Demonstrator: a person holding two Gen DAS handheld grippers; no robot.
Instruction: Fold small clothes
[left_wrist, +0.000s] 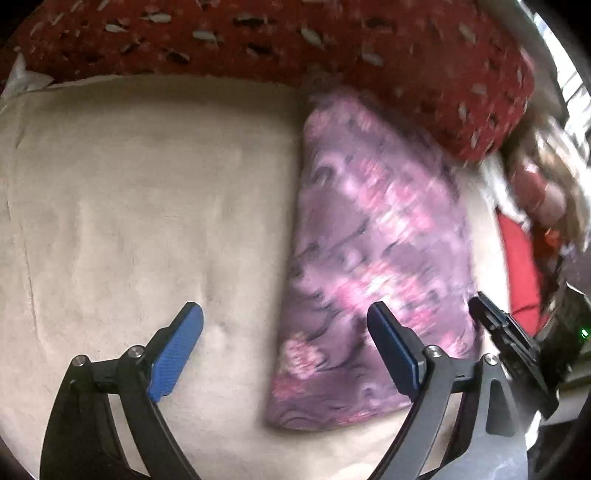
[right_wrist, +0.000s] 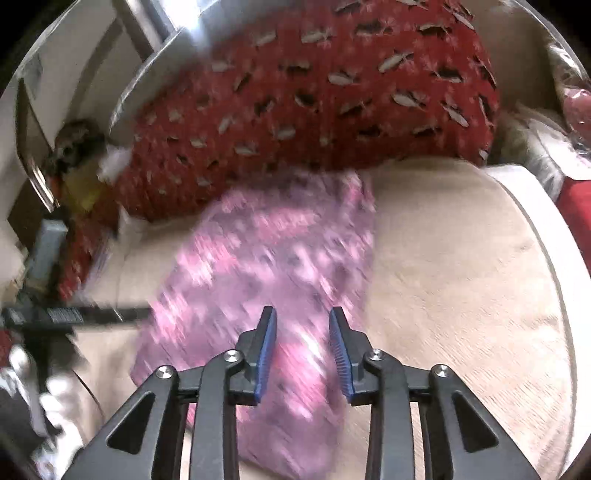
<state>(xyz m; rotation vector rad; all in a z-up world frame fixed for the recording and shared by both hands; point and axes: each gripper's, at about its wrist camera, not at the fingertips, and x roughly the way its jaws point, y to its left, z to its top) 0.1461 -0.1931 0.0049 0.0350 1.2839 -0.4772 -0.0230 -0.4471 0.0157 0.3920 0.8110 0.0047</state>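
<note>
**On the cream bed, a purple cloth waited for its next fold**

On the cream blanket (left_wrist: 129, 206) lay the small purple and pink flowered cloth (left_wrist: 369, 258). It looked folded over already, because its left edge was straight and thick and it had a long, narrow shape. Its far end touched the big red pillow (left_wrist: 406, 55) with the pale leaf marks. Both pictures were blurry, so the small creases could not be seen.

The left tool (left_wrist: 284, 354) was spread wide and held nothing. One blue pad hung over the bare blanket and the other hung over the near part of the cloth. The straight edge of the cloth ran between them.

The right tool (right_wrist: 303, 350) was partly spread too, with a clear gap between its blue pads. It hung over the near end of the cloth (right_wrist: 266, 266) and gripped nothing. Its black body also showed at the right edge of the left view.

It seemed that one fold was done and the next one had not begun. The cloth was still long, so a fold from end to end looked like the next job.

For that, each tool would need to come down on a near corner of the cloth and pinch all the layers together. Then both would have to lift and carry the near end toward the pillow side at the same pace. If only the top layer got pinched, the first fold could fall open.
</note>
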